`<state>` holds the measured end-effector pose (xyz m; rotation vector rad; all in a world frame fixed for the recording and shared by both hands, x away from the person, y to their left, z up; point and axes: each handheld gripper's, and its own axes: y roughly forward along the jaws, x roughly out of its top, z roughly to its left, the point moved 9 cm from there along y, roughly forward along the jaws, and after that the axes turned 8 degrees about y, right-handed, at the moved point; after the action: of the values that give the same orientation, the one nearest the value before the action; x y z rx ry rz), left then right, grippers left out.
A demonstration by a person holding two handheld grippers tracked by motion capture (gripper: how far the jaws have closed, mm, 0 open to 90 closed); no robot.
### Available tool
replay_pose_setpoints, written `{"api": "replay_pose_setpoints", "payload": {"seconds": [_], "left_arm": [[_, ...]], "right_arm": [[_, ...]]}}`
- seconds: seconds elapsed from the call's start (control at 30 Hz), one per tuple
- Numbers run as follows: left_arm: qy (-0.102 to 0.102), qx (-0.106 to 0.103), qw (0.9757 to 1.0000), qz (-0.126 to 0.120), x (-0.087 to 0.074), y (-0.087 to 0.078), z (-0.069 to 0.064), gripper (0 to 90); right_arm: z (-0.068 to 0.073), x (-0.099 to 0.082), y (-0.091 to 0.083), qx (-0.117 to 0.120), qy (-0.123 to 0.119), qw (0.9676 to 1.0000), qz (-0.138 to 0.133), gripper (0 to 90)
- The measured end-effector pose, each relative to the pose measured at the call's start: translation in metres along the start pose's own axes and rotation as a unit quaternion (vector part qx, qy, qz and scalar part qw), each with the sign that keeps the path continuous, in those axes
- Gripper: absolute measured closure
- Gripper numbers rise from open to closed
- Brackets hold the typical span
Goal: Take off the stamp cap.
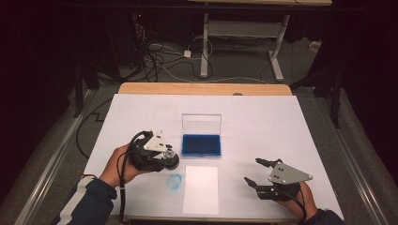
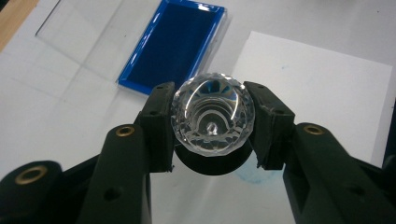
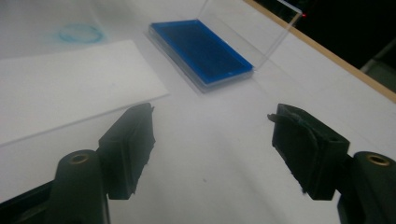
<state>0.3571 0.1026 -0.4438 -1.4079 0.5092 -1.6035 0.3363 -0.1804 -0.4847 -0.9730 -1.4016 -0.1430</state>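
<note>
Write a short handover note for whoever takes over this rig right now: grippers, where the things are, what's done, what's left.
Left hand-held gripper: shut on the crystal-topped stamp, held above the table.
Right hand-held gripper: open, nothing between the jaws, low over the table at the right.
Blue ink pad: lid open, in the middle of the table.
White paper sheet: in front of the pad, no print on it.
Done: a blue ring mark sits on the table cover left of the sheet.
Left, probably: stamp the sheet, then put the stamp down.

Black base under the faceted crystal knob (image 2: 213,115) mostly hidden by the knob and left claw (image 2: 213,122) pads; ink pad's (image 2: 175,44) clear lid (image 2: 77,35) cut by top edge; stamped blue ring (image 1: 174,181) too faint to read
</note>
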Motion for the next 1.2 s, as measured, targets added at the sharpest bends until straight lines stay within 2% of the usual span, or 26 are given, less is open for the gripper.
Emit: {"api": "replay_pose_setpoints", "payload": {"seconds": [0.13,0.17,0.23,0.33,0.43,0.5,0.57,0.7,0.87,1.07,1.2], "left_arm": [[0.012,-0.016,0.9998,-0.009,0.013,0.010,-0.010,54.5],[0.010,-0.017,0.9997,-0.014,0.015,0.013,-0.011,54.5],[0.009,-0.024,0.9993,-0.027,0.020,0.019,-0.015,54.5],[0.013,-0.034,0.9988,-0.032,0.023,0.027,-0.019,54.5],[0.012,-0.035,0.9986,-0.037,0.024,0.031,-0.020,54.5],[0.007,-0.037,0.9981,-0.049,0.026,0.032,-0.020,54.4],[0.014,-0.039,0.9979,-0.050,0.028,0.033,-0.021,54.4],[0.015,-0.043,0.9969,-0.064,0.031,0.033,-0.023,54.4],[0.022,-0.044,0.9957,-0.079,0.039,0.030,-0.028,54.4],[0.021,-0.057,0.9926,-0.105,0.049,0.025,-0.036,54.4],[0.017,-0.059,0.9912,-0.117,0.054,0.025,-0.039,54.5]], "right_arm": [[0.012,0.010,0.016,0.030,0.002,0.9995,0.003,24.0],[0.012,0.010,0.016,0.030,0.002,0.9995,0.003,24.0],[0.018,0.013,0.023,0.047,0.004,0.9989,0.005,22.2],[0.028,0.018,0.033,0.067,-0.001,0.9977,0.008,20.9],[0.037,0.022,0.041,0.082,-0.009,0.9965,0.014,20.2],[0.041,0.024,0.046,0.088,-0.012,0.9959,0.014,20.5],[0.046,0.025,0.051,0.092,-0.023,0.9954,0.018,21.3],[0.055,0.027,0.060,0.105,-0.030,0.9938,0.022,22.5],[0.065,0.031,0.070,0.124,-0.018,0.9920,0.021,22.2],[0.079,0.034,0.086,0.135,-0.023,0.9902,0.024,19.7],[0.085,0.038,0.093,0.145,-0.023,0.9891,0.015,20.4]]}}
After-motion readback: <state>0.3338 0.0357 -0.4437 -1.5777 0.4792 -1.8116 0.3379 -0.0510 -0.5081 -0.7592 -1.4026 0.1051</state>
